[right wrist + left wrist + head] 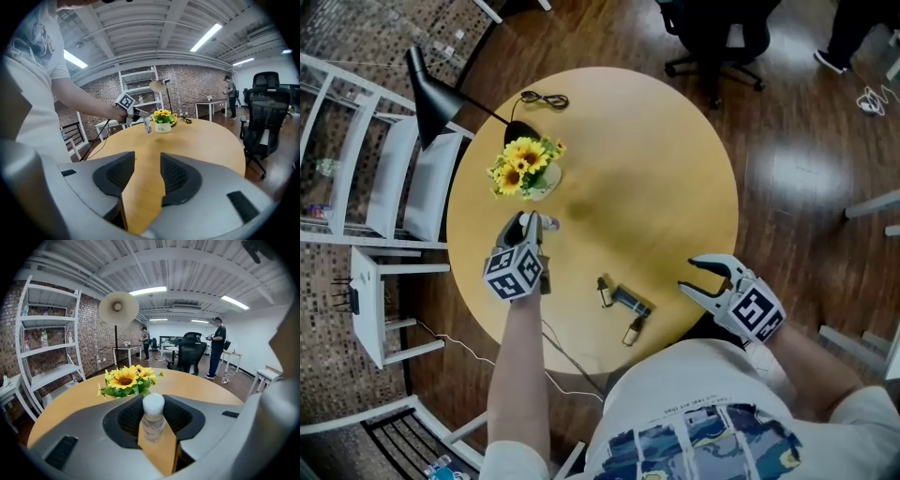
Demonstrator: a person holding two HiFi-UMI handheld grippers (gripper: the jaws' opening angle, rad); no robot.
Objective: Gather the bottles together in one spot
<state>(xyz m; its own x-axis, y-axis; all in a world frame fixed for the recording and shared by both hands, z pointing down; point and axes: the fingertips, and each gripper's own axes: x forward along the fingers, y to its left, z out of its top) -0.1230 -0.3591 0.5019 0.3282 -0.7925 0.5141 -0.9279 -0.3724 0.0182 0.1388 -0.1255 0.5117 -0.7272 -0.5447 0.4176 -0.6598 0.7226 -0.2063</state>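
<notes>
My left gripper [532, 225] is shut on a small clear bottle with a white cap [550, 223], held over the table's left part just in front of the sunflower pot [528, 171]. In the left gripper view the bottle [153, 416] stands upright between the jaws. Three small bottles lie close together near the table's front edge: a brownish one [605, 292], a dark blue one [630, 300] and another brownish one [633, 330]. My right gripper [692, 277] hovers at the front right edge, open, with nothing between its jaws [143, 183]. It looks across at the left gripper [125, 104] and its bottle [147, 125].
The round wooden table [656, 169] carries a black desk lamp [441, 103] and a coiled cable [544, 99] at the back left. White shelving [366, 187] stands left of the table. An office chair [712, 37] stands behind it.
</notes>
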